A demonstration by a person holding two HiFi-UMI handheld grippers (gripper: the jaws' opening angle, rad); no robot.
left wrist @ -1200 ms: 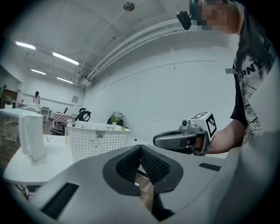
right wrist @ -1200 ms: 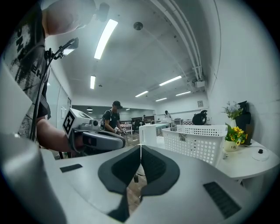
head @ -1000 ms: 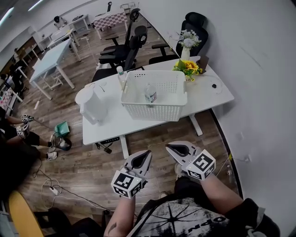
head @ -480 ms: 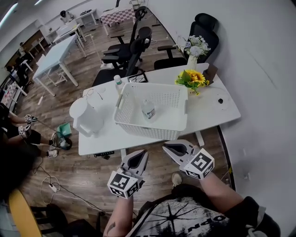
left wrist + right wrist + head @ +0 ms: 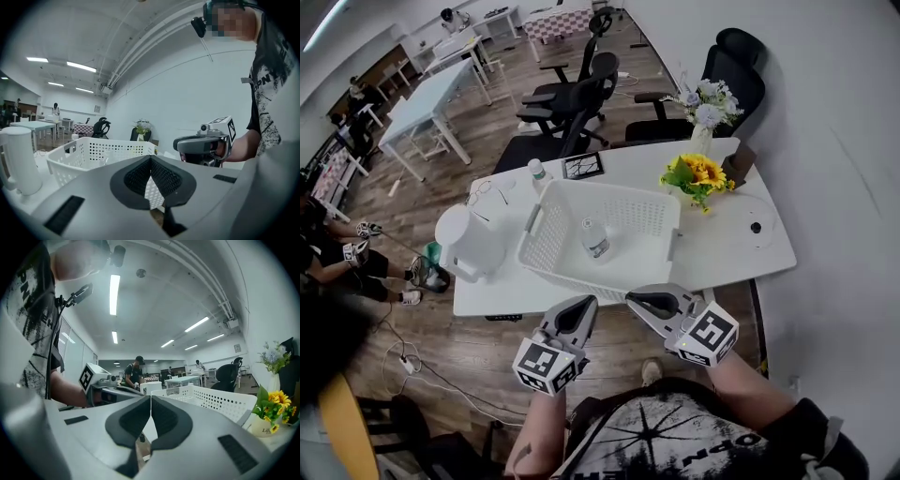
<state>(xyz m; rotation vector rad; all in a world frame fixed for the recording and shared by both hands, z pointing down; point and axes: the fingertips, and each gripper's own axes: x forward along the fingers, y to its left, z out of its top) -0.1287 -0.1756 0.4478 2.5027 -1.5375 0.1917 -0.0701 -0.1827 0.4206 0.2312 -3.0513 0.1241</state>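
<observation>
Both grippers are held in the air just short of the near edge of a white table [image 5: 722,253]. My left gripper [image 5: 581,306] [image 5: 150,158] is shut, pads pressed together, with nothing between them. My right gripper [image 5: 638,300] [image 5: 150,397] is likewise shut and empty, a hand's width to its right. Ahead of both tips stands a white perforated basket [image 5: 551,240] [image 5: 89,154] [image 5: 213,401] with a clear bottle [image 5: 594,239] lying inside. Each gripper view shows the other gripper: the right gripper [image 5: 202,143], the left gripper [image 5: 108,391].
A white kettle [image 5: 467,242] [image 5: 18,159] stands left of the basket. Sunflowers [image 5: 699,172] [image 5: 273,401], a vase of pale flowers [image 5: 706,101], a small bottle [image 5: 536,172] and a dark tablet [image 5: 583,166] sit behind it. Office chairs [image 5: 581,89] stand beyond; people are seated at the left [image 5: 337,267].
The table and basket have come closer and lower in the head view, and the basket looms larger in both gripper views. Both grippers stayed shut and side by side.
</observation>
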